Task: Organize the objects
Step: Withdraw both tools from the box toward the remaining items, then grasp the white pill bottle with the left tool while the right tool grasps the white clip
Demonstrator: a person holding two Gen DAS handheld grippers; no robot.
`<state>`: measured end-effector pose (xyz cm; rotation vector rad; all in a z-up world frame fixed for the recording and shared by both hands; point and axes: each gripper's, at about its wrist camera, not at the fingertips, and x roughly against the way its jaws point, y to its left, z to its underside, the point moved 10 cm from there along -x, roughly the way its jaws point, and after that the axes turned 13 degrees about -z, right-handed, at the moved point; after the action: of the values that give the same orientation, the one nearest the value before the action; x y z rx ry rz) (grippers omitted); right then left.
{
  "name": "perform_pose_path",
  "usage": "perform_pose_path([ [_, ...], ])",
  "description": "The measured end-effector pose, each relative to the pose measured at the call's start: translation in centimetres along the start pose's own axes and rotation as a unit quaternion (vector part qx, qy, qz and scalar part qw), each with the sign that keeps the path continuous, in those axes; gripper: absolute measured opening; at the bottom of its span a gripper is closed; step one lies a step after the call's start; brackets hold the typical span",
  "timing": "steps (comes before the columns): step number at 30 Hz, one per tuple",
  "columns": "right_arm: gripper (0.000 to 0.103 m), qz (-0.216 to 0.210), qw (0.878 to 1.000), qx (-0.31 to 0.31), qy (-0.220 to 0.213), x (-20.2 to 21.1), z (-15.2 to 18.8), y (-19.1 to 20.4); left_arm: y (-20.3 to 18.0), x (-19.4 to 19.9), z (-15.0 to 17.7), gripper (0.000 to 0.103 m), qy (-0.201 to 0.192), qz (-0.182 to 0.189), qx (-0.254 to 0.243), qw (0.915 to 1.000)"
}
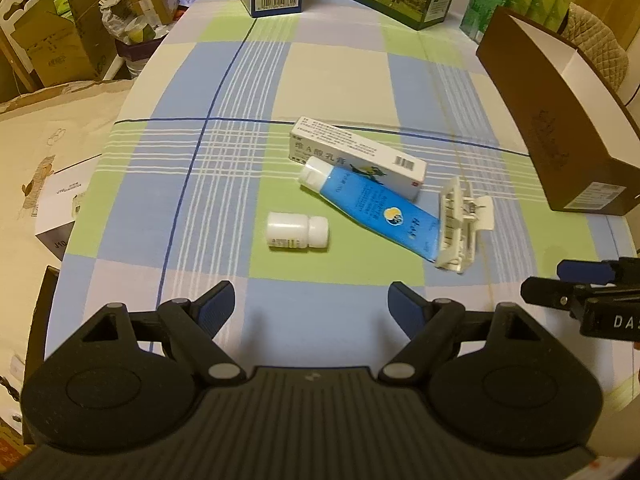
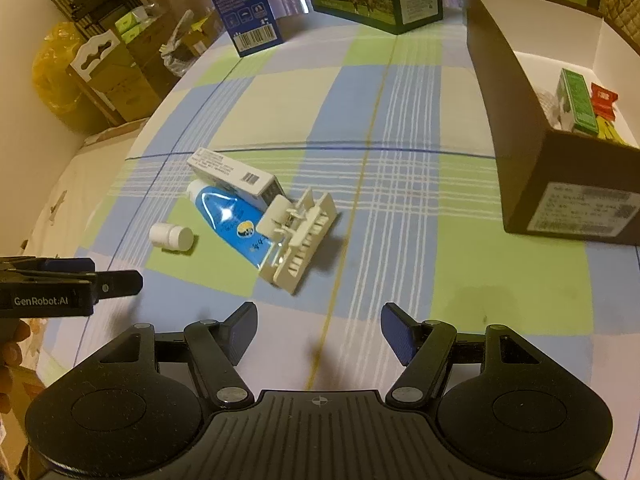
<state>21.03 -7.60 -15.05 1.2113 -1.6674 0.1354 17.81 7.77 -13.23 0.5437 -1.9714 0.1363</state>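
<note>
You hold both grippers above the near edge of the table [image 1: 340, 80], and neither has hold of anything. The left gripper [image 1: 310, 306] has its fingers spread wide with nothing between them; the right gripper [image 2: 318, 330] likewise stands wide open and empty. Four items remain on the checked cloth, which suggests the sorting is only partly done: the bottle [image 1: 298, 231] lies on its side at 12 o'clock from the left gripper; the tube [image 1: 372, 208] lies at 1 o'clock, touching the carton [image 1: 356, 156] behind it; the clip [image 1: 460, 228] sits on the tube's flat end. From the right gripper, the same cluster lies at 11 o'clock. The box [image 2: 532, 148] stands at 2 o'clock from the right gripper, well apart from the cluster, and already contains a green packet [image 2: 578, 102] and a red packet [image 2: 604, 100], so some items appear to be stowed. Readable text: "GenRobot.AI" on the left gripper body in the right view; "DA" on the right gripper body in the left view. The carton and tube carry Chinese print, too small to read reliably. A shipping label on the box end is blurred.
</note>
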Motion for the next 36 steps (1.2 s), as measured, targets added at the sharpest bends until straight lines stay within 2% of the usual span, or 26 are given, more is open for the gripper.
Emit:
perform_pose_path([
  [15, 0.066, 0.02, 0.999, 0.019, -0.017, -5.1, -3.1, 0.9, 1.0, -2.5, -1.5, 0.081, -0.01, -0.012, -0.005, 0.9999],
  [24, 0.065, 0.03, 0.999, -0.011, -0.026, -6.7, -4.4, 0.4, 0.9, -4.0, -2.5, 0.081, -0.01, -0.013, -0.01, 0.9998],
  [25, 0.064, 0.032, 0.999, -0.01, -0.025, -6.8, -4.4, 0.3, 0.8, -4.1, -2.6, 0.081, -0.009, -0.012, -0.012, 0.9998],
  [27, 0.047, 0.031, 0.999, -0.005, -0.023, -6.9, -4.4, 0.2, 0.7, -4.5, -2.7, 0.081, -0.007, -0.011, -0.013, 0.9998],
  [28, 0.043, 0.026, 1.0, -0.004, -0.018, -7.0, -4.3, 0.1, 0.7, -4.6, -2.7, 0.081, -0.006, -0.011, -0.015, 0.9998],
  [36, 0.041, 0.036, 0.999, 0.039, 0.004, -5.2, -3.6, -1.9, 0.4, -5.9, -3.1, 0.081, -0.001, -0.008, -0.025, 0.9997],
])
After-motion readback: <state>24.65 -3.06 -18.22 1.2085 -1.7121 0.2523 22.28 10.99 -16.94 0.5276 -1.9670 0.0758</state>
